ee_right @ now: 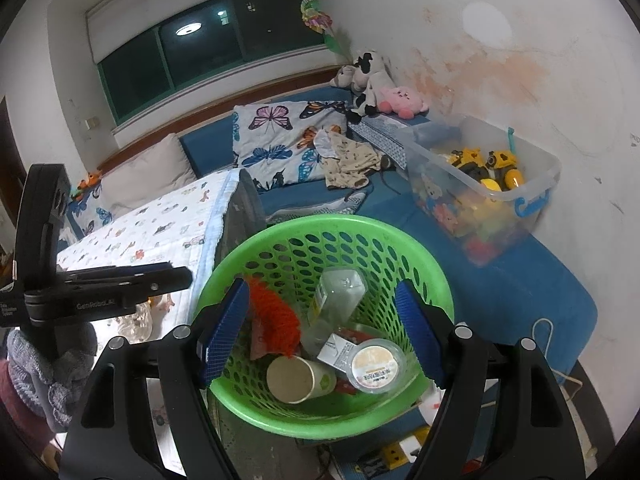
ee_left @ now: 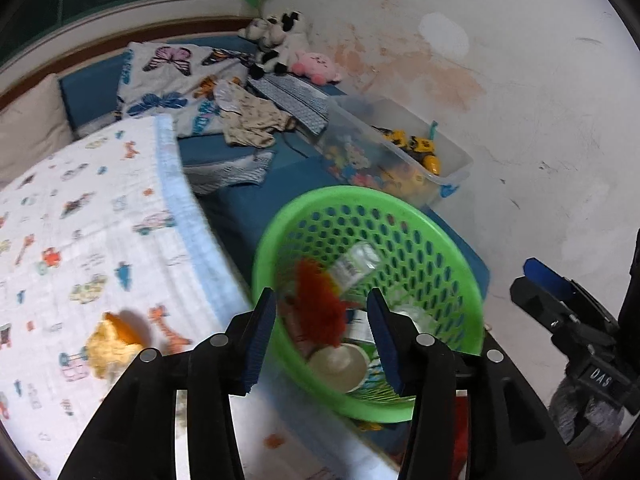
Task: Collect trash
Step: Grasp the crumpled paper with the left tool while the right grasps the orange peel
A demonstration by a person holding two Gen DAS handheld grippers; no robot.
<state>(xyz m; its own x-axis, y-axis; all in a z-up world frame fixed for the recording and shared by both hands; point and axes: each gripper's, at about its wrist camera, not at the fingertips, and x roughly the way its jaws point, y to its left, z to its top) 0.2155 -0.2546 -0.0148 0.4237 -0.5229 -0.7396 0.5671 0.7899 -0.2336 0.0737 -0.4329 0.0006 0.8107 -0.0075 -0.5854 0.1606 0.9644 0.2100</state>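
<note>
Left tongs [ee_left: 322, 334] released, nothing between the pads; right tongs [ee_right: 322, 330] spread wide, empty, hovering over the green basket [ee_right: 404, 240]. Basket beside the bed [ee_right: 520, 280], already holding red netting [ee_right: 276, 312], a clear bottle [ee_right: 340, 292], a paper cup [ee_right: 296, 378] and a lidded tub [ee_right: 374, 366]. Well along, by the look of it. Left to collect, perhaps: yellow crumpled scrap [ee_left: 110, 344] on the printed blanket [ee_left: 80, 220].
</note>
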